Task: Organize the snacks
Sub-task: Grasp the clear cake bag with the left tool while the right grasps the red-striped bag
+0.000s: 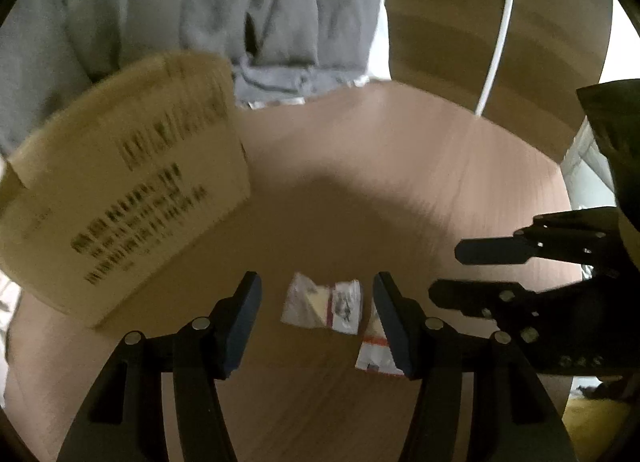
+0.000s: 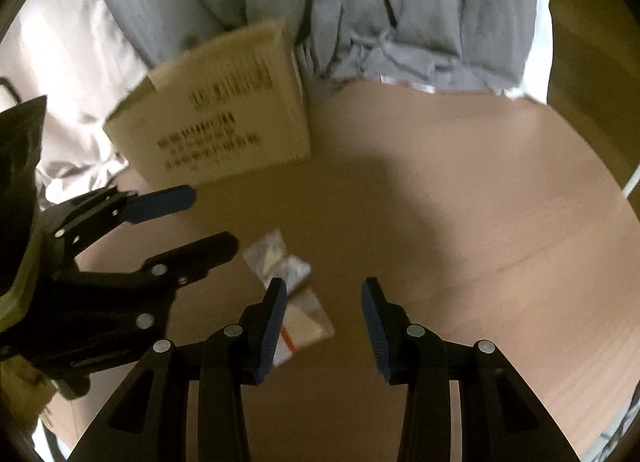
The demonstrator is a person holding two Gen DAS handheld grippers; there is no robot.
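Two small clear snack packets lie on the wooden table point(image 1: 320, 190). In the left wrist view one packet point(image 1: 324, 306) lies between my open left gripper's point(image 1: 318, 318) fingers and the other point(image 1: 374, 350) is partly behind the right finger. In the right wrist view they lie at the left finger: one point(image 2: 276, 258) ahead of it, one point(image 2: 306, 322) beside it. My right gripper point(image 2: 324, 322) is open and empty. Each gripper also shows in the other's view, the right gripper point(image 1: 460, 274) and the left gripper point(image 2: 208, 218), both open. A cardboard box point(image 1: 120, 198) stands on the table to the left.
The box also shows in the right wrist view point(image 2: 224, 118). The person's grey clothing point(image 1: 220, 10) hangs at the table's far edge. A white cable point(image 1: 500, 26) runs over a wooden panel at the back right. The table edge curves at the right.
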